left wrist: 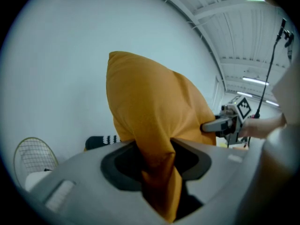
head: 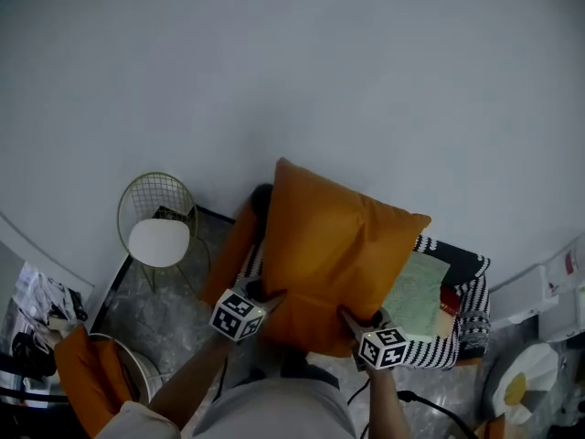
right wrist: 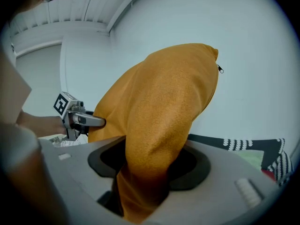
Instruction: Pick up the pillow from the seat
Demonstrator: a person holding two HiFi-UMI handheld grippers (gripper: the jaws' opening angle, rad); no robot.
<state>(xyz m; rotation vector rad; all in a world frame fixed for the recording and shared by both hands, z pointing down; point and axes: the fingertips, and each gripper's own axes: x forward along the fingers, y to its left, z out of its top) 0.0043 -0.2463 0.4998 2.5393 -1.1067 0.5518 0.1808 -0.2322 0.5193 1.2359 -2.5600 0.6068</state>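
I have both claws on the pillow (head: 334, 263). It is an orange, plump, square cushion, held upright in the air above the left part of the seat (head: 462, 323), with its top corner pointing up against the pale wall (head: 292, 62) behind the seat.

The left claw (left wrist: 157, 161) is pinching the pillow's lower left edge. In its own view the orange fabric is gathered into a thick fold that runs down between the two jaws, and both jaws press on it. The right claw (right wrist: 147, 165) is doing the same at the lower right edge: a bunched wad of fabric fills the gap and the jaws are clamped onto it. Each claw's view shows the other claw across the pillow, biting its far edge. A small dark zip pull hangs at the pillow's upper right edge in the right gripper view.

The seat has a black-and-white striped cover, and most of what I can see of it lies to the right of the pillow and below it. A pale green sheet (head: 416, 295) lies flat on the seat, partly tucked behind the pillow's right side from the head view. To the left of the seat, well apart, stands a gold wire chair (head: 157, 231) with a round white pad.
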